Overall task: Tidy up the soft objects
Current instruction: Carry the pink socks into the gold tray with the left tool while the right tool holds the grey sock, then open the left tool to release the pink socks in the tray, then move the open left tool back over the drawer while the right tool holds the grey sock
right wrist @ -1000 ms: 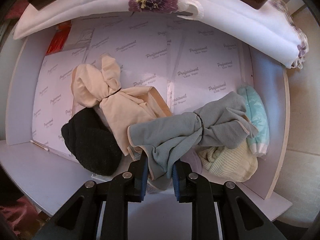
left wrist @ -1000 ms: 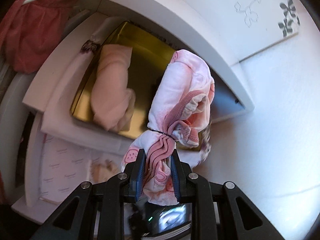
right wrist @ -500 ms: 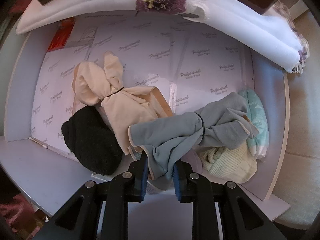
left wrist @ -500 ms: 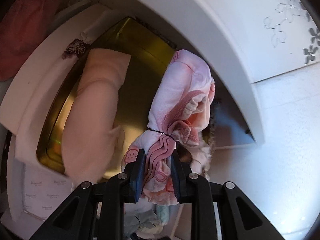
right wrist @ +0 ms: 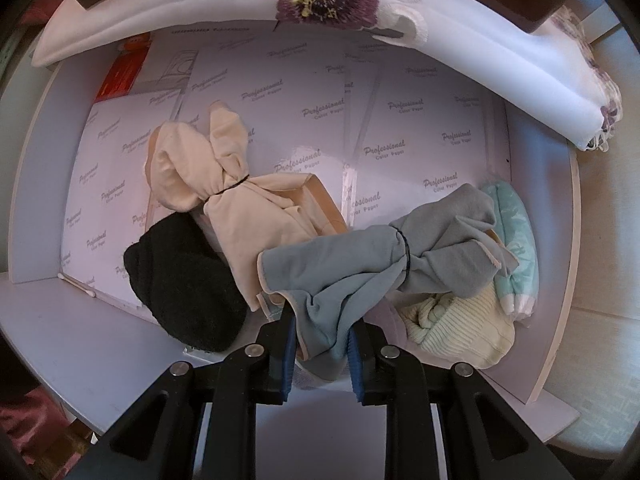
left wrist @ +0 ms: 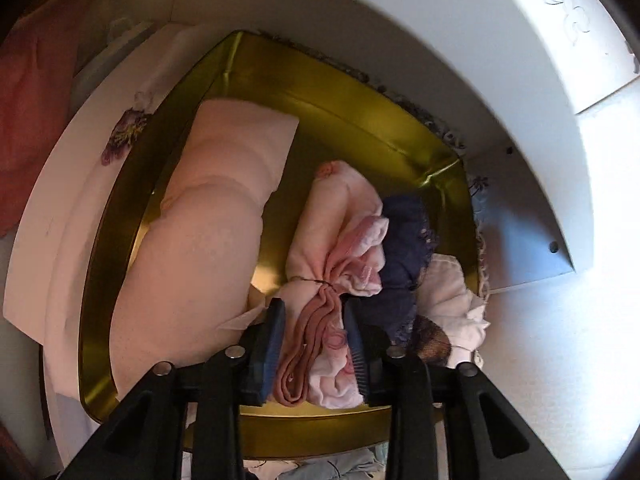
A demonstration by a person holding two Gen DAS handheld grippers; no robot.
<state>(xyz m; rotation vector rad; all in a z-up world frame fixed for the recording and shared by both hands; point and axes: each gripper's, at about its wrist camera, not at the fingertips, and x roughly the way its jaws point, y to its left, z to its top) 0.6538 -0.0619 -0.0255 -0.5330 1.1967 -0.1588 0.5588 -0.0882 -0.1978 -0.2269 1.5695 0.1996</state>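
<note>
My left gripper (left wrist: pixel 314 338) is shut on a pink tied cloth bundle (left wrist: pixel 340 240) and holds it low inside a gold tin (left wrist: pixel 120 216). A pale pink rolled cloth (left wrist: pixel 208 232) lies at the tin's left. A navy lace piece (left wrist: pixel 404 240) and a white cloth (left wrist: pixel 448 292) lie at its right. My right gripper (right wrist: pixel 322 340) is shut on a grey tied cloth bundle (right wrist: pixel 380 264) above a shelf lined with printed paper (right wrist: pixel 280 120). A beige tied bundle (right wrist: pixel 224 196), a black knit item (right wrist: pixel 188 284), a cream knit item (right wrist: pixel 460 320) and a mint cloth (right wrist: pixel 512 240) lie there.
A white flowered cloth (right wrist: pixel 440 28) hangs over the shelf's top edge and also lies under the tin (left wrist: pixel 124 132). White shelf walls (left wrist: pixel 440 40) curve round the tin. A red packet (right wrist: pixel 124 68) stands at the shelf's back left. A cotton swab (right wrist: pixel 76 285) lies at the paper's front edge.
My left gripper has moved forward and down, bringing the pink bundle into the gold tin beside the navy piece. My right gripper and its grey bundle have barely moved.
</note>
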